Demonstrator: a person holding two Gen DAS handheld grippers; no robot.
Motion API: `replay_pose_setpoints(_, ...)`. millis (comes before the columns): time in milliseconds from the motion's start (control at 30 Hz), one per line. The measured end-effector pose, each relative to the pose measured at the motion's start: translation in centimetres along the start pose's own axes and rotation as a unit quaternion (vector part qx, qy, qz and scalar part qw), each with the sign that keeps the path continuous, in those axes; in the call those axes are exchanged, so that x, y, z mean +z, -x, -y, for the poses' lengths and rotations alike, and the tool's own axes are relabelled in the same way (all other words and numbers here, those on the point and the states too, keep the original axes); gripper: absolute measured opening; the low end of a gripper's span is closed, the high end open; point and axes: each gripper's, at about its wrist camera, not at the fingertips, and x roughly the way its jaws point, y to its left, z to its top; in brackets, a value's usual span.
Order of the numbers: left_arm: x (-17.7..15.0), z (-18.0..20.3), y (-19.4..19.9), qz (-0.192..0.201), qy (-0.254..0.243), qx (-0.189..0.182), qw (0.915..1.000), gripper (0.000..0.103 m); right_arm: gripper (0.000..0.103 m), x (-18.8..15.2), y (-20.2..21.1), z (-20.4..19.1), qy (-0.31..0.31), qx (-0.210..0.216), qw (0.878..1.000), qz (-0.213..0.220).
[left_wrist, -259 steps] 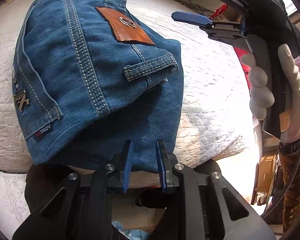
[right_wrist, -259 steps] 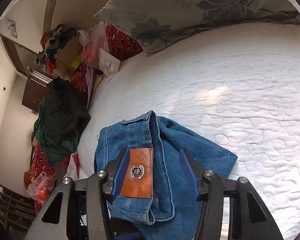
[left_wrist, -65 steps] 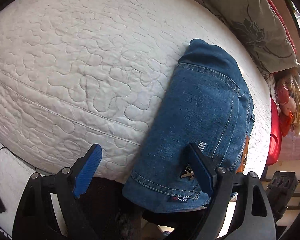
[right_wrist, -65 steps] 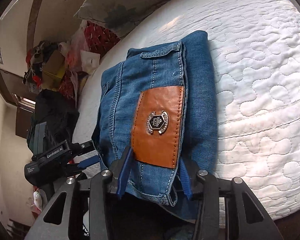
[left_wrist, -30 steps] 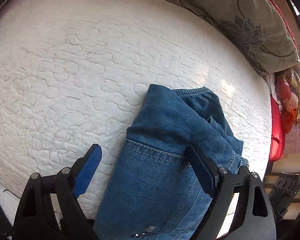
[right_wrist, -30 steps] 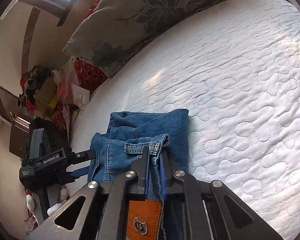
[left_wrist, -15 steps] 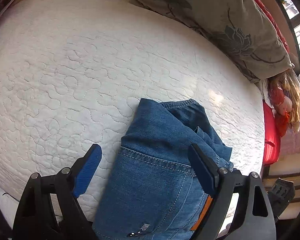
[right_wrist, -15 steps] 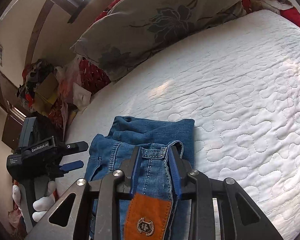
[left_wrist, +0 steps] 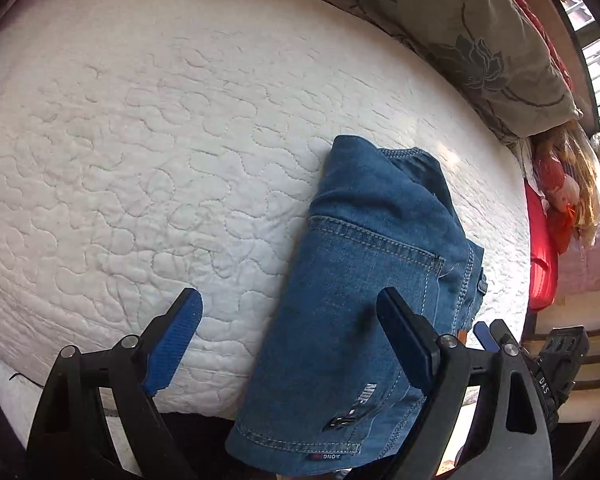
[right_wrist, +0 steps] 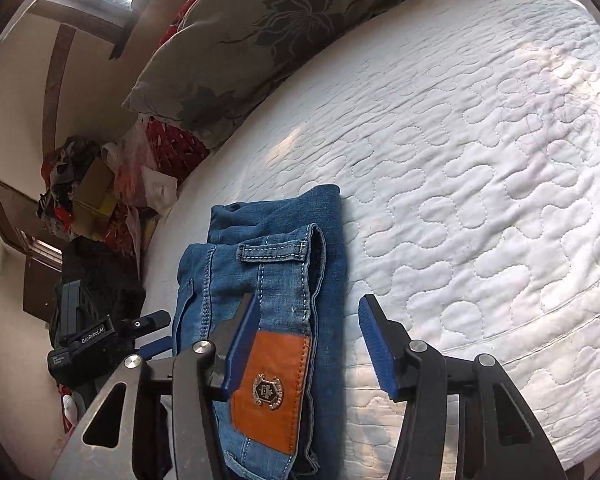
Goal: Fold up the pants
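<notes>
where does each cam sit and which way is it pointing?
Left wrist: on the left claw, aimed steeply down at the folded jeans on the bed; own open fingers show, right claw at the far edge.
Right wrist: on the right claw, tilted down along the jeans toward the pillow; fingers open, left claw beside.
Shared: jeans, bed, pillow.

Both wrist cameras look steeply down, close, from opposite sides, sharing the jeans [left_wrist: 364, 280].

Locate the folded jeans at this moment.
The folded jeans lie on the white quilted bed, at its near edge, low and centre-left in the right wrist view, short of the floral pillow.
</notes>
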Motion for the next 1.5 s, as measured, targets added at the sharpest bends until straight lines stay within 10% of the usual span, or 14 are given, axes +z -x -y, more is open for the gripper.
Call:
replay_pose_setpoints(433,-1.3,-0.2,-1.8,-0.066,-0.02,-0.072,0.995,0.103,0.062,-1.8,-4.0,0.2,-0.041,0.063,0.995,-0.072)
replay_pose_setpoints(733,-0.1,1.7,-3.6,-0.113,-0.016,-0.025,0.9931,0.103,0.073,-1.8,-4.1,0.7,-0.045,0.1,0.991,-0.078)
replay_pose_setpoints(867,-0.4,0.6,-3.3,-0.094,0.018,-0.037,0.9947,0.103,0.1,-1.9,-4.7,-1.4,-0.009,0.1,0.992,-0.073)
replay_pose_setpoints(1000,-1.0,0.1,-2.7,-0.061,0.042,-0.034,0.9967,0.103,0.103,-2.3,-5.8,-3.9,0.045,0.031,0.995,-0.081)
replay_pose_setpoints(1133,-1.2,1.0,-2.8,-0.049,0.039,-0.011,0.998,0.103,0.103,-2.3,-5.3,-2.7,0.008,0.062,0.996,-0.062)
replay_pose_setpoints(1233,-1.5,2.6,-3.0,-0.044,0.019,-0.005,0.9988,0.103,0.093,-1.9,-5.1,-2.5,0.007,0.049,0.996,-0.073)
replay_pose_setpoints(1367,-2.5,5.1,-2.2,-0.041,-0.035,-0.048,0.9974,0.077,0.042,-2.3,-4.1,-2.0,0.019,0.044,0.997,-0.067)
replay_pose_setpoints(1500,-2.8,4.6,-2.5,-0.025,-0.057,-0.046,0.997,0.068,0.036,-2.6,-4.1,-4.2,0.09,-0.005,0.994,-0.06)
